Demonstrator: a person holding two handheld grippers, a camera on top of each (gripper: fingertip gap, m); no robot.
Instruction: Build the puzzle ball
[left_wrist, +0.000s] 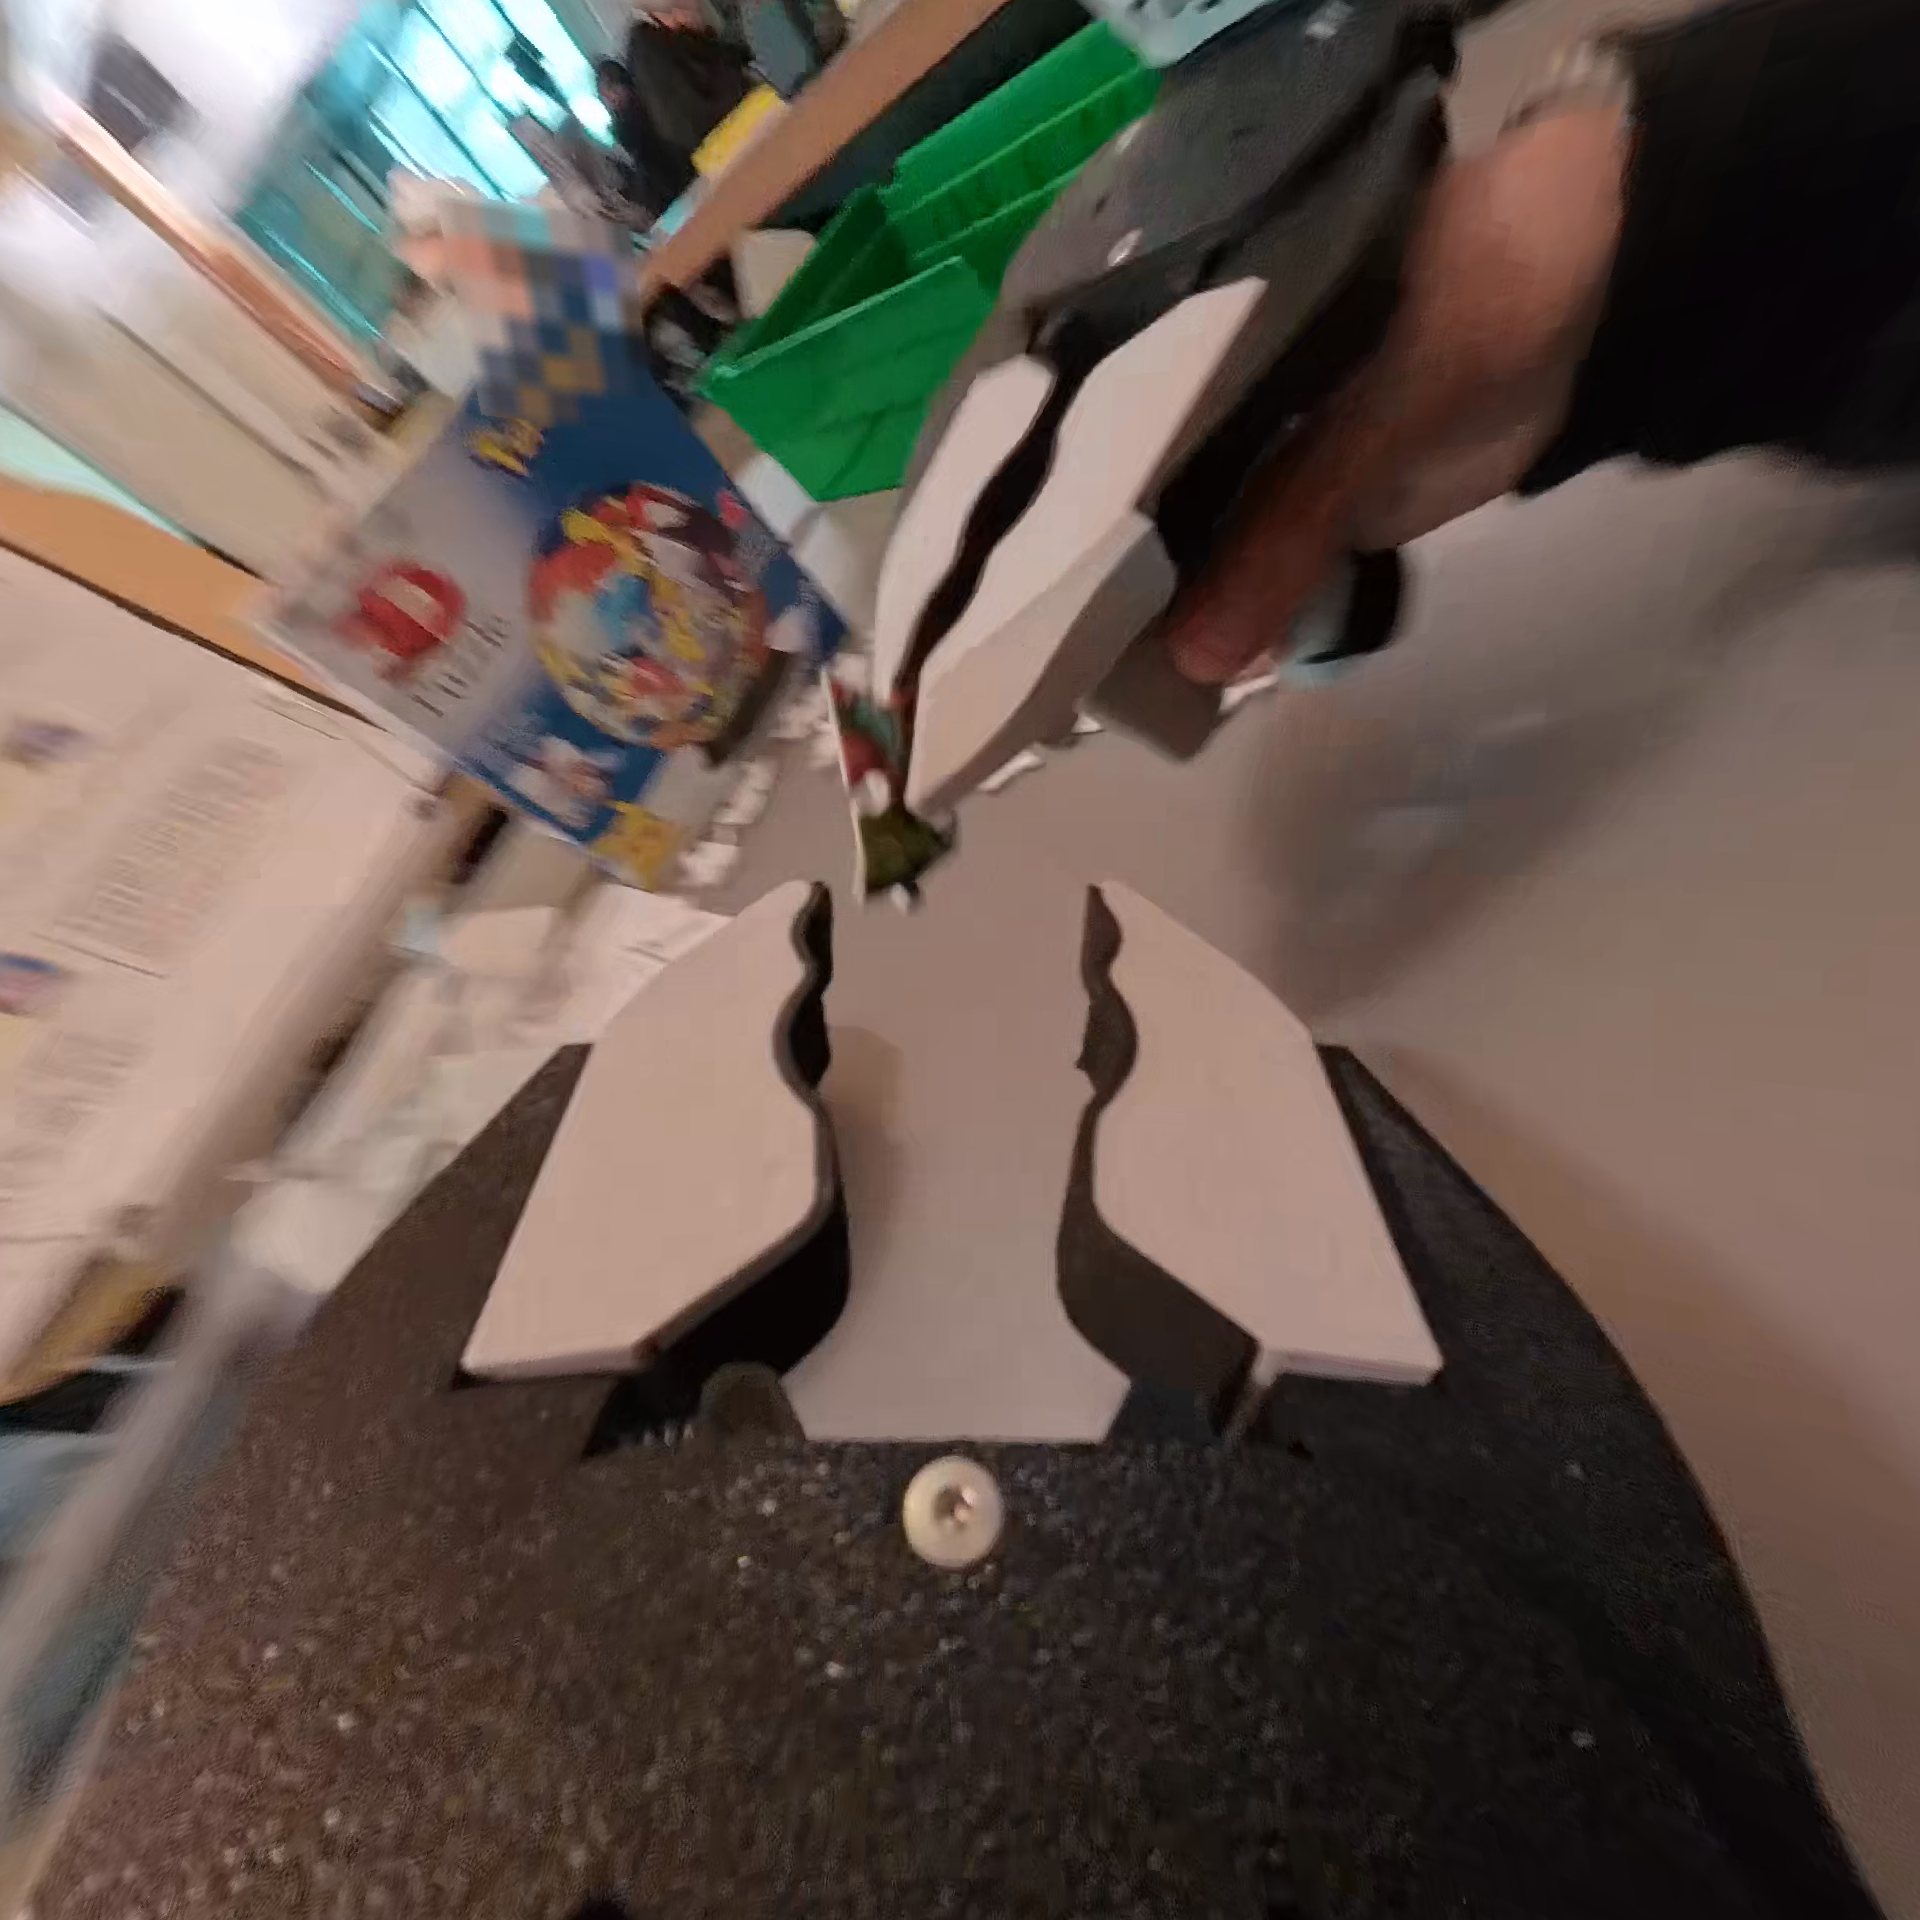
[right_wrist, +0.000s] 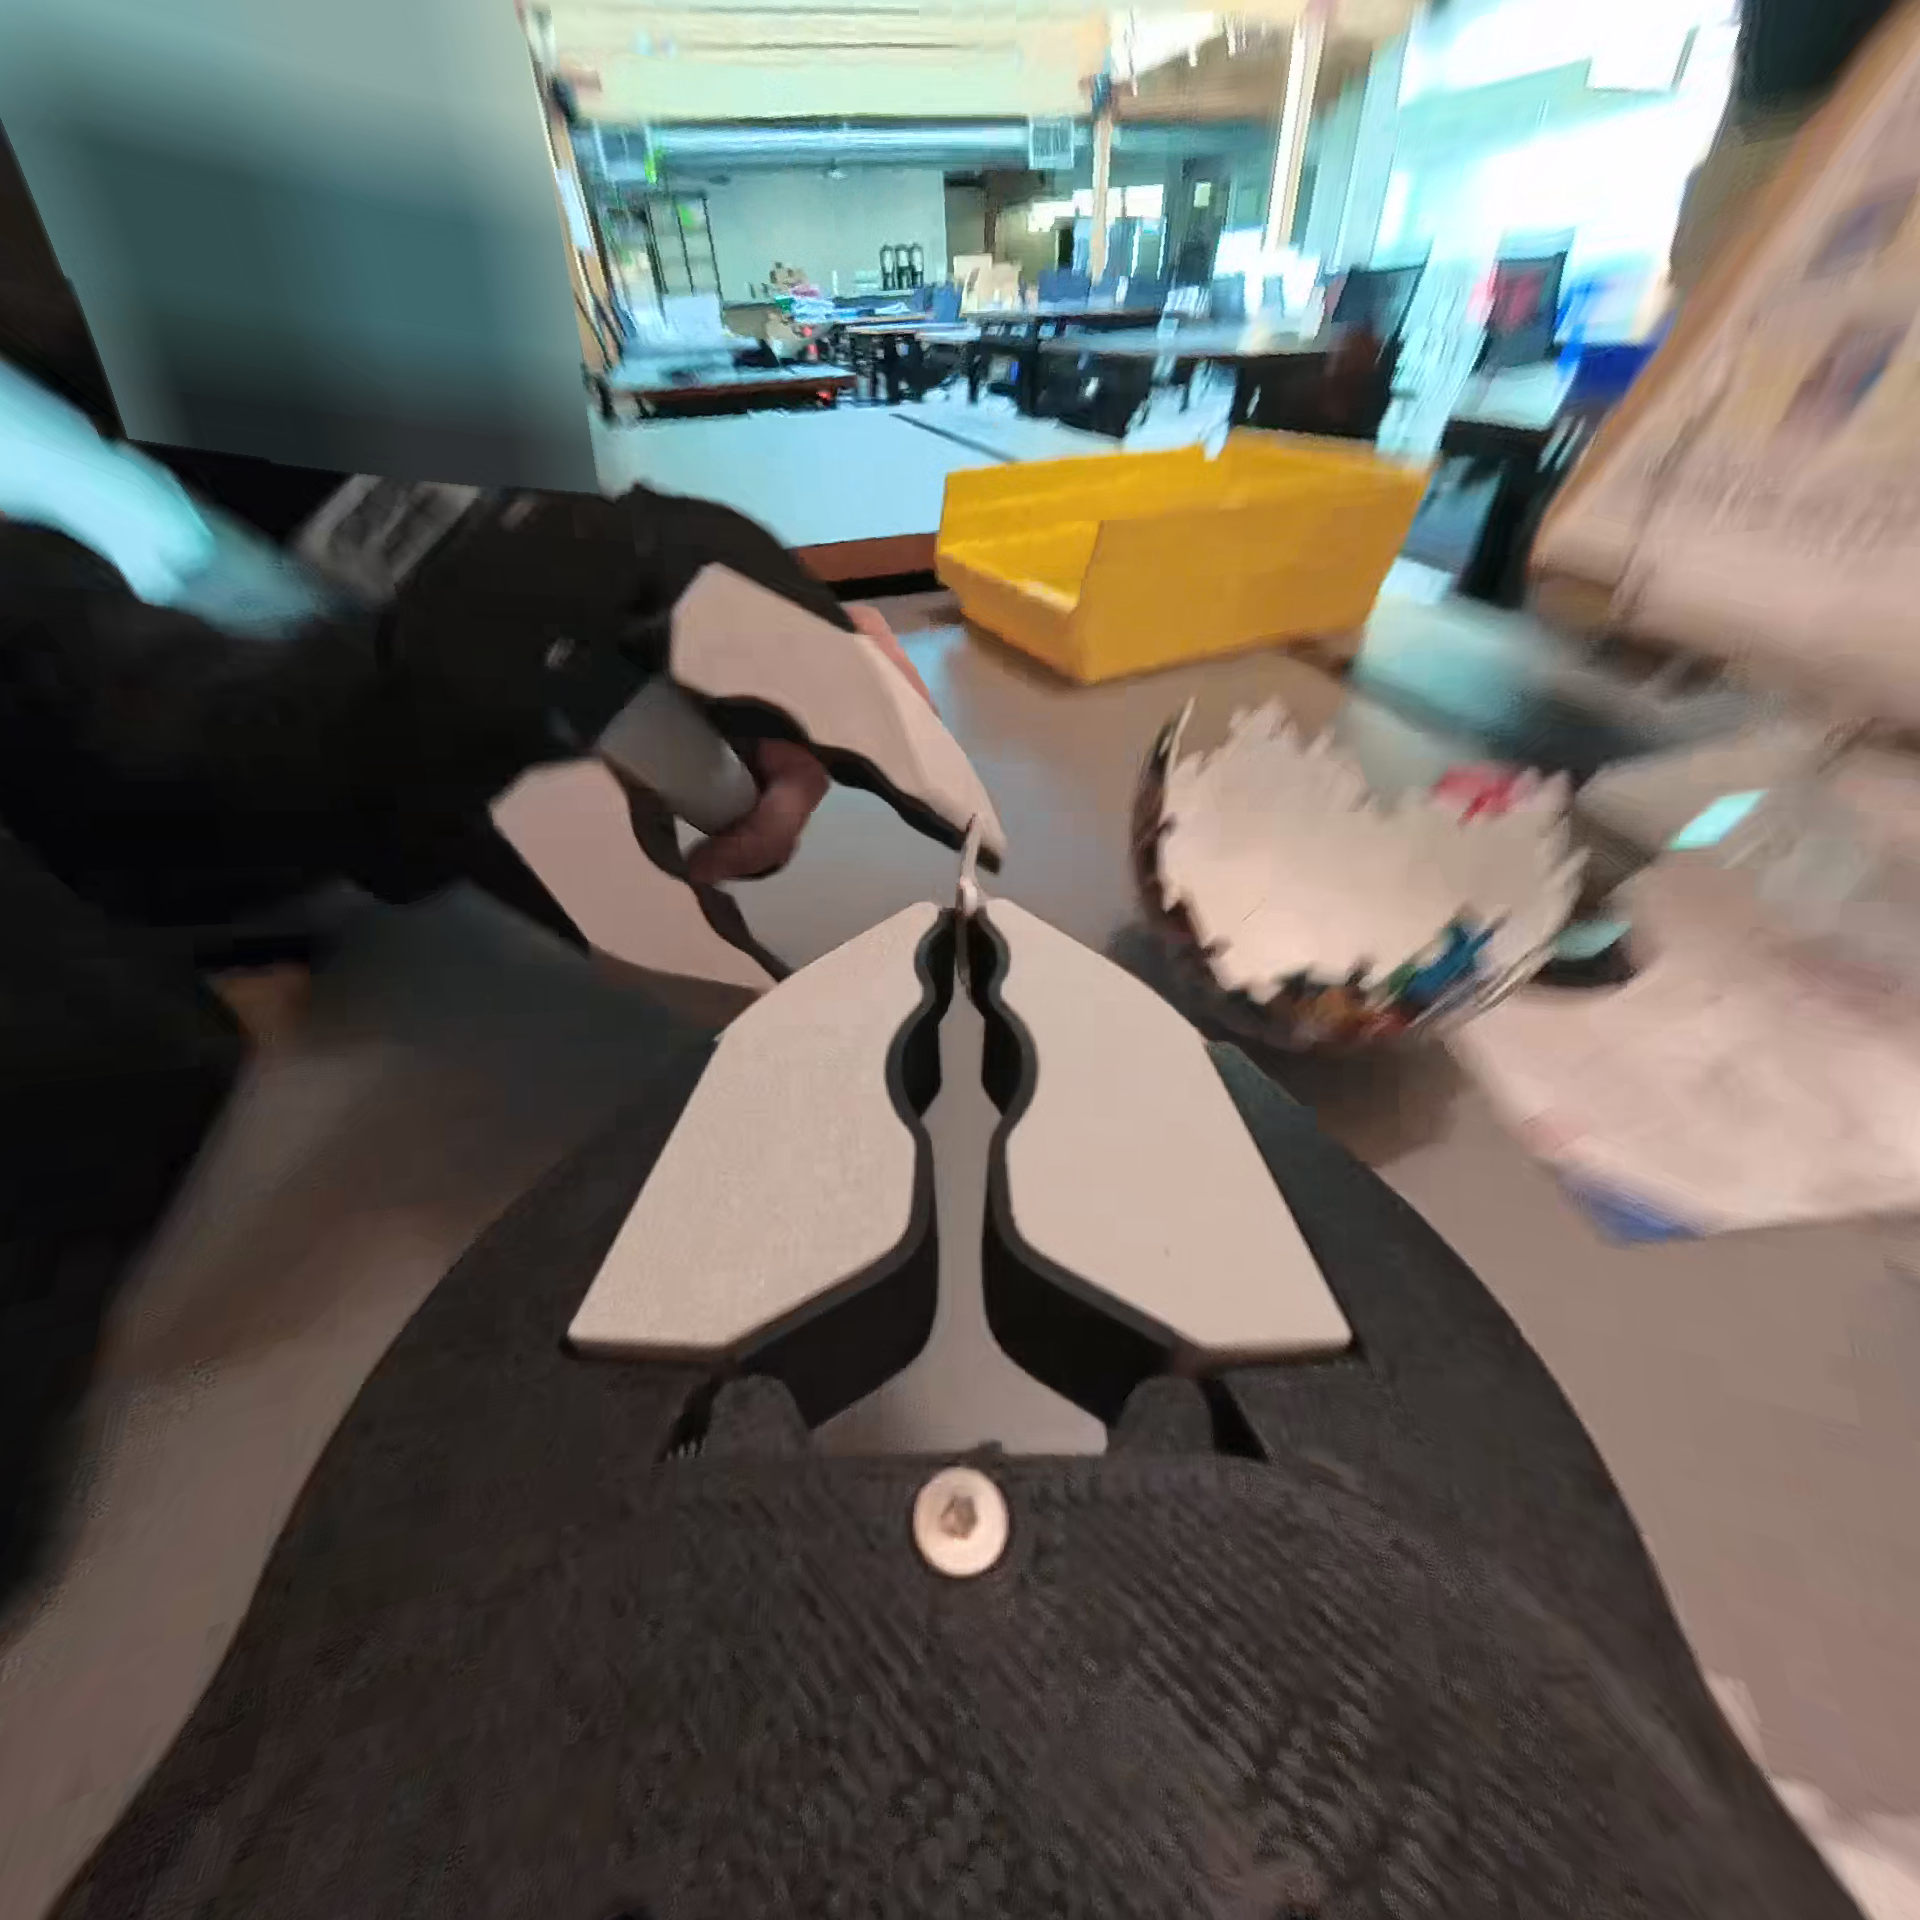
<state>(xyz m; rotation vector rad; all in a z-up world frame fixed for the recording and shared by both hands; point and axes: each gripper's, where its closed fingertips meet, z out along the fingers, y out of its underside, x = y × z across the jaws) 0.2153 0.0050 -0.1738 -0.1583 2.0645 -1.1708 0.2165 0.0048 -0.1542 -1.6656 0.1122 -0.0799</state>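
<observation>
A half-built, jagged-rimmed colourful puzzle ball shell (right_wrist: 1351, 894) is seen resting on the grey counter (right_wrist: 1039, 748); a thin puzzle piece (right_wrist: 968, 883) is pinched by the right tongs (right_wrist: 961, 925) (left tongs (left_wrist: 956, 935) spread wide, empty).

Grey tabletop (right_wrist: 1039, 727), dark desks (right_wrist: 1091, 353) behind, bright windows (right_wrist: 1538, 135), possibly daylight
</observation>
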